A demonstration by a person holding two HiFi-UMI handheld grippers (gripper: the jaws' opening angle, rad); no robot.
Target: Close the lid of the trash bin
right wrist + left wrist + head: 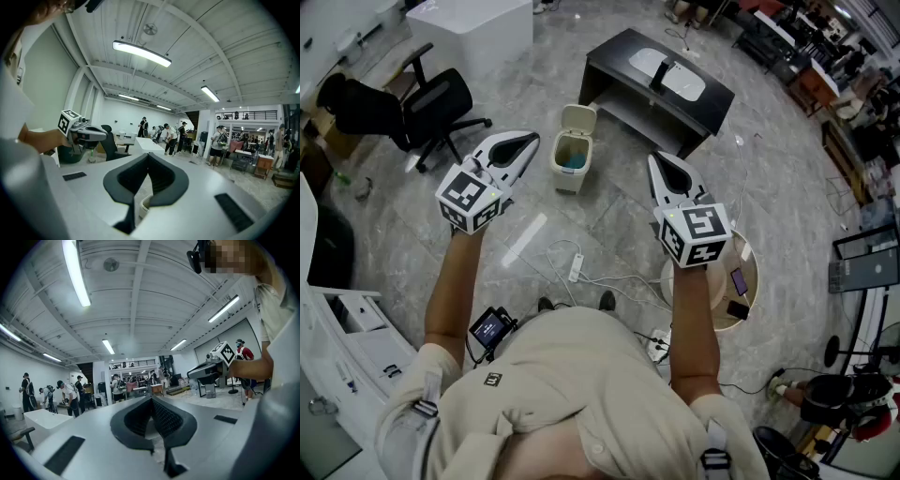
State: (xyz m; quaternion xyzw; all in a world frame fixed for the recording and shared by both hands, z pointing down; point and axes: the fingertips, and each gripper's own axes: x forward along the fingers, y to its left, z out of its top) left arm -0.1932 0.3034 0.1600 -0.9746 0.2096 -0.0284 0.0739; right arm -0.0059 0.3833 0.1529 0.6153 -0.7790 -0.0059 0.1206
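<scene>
Head view showing trash bin (572,161), lid (579,118) standing open, beyond left gripper (528,141) and right gripper (654,161), gripper views showing jaws meeting, empty, people (218,143) standing far off.

Head view: taken from above the person's shoulders, aimed steeply down past both forearms to the floor (619,216). Wide enough to hold the left hand-held gripper (521,145), the right hand-held gripper (667,173), the trash bin (573,150) on the floor between them, and the black table (656,80) farther off.

Left gripper view: mounted low and close behind its own jaws, facing along them and tilted up toward the ceiling (140,296) — right hand-held gripper (213,369) caught at the right side.

Right gripper view: same low mount and upward tilt, left hand-held gripper (86,133) caught at the left.

Shared by head and right gripper views: the office chair (431,103). Shared by both gripper views — ceiling and distant people (70,397).
</scene>
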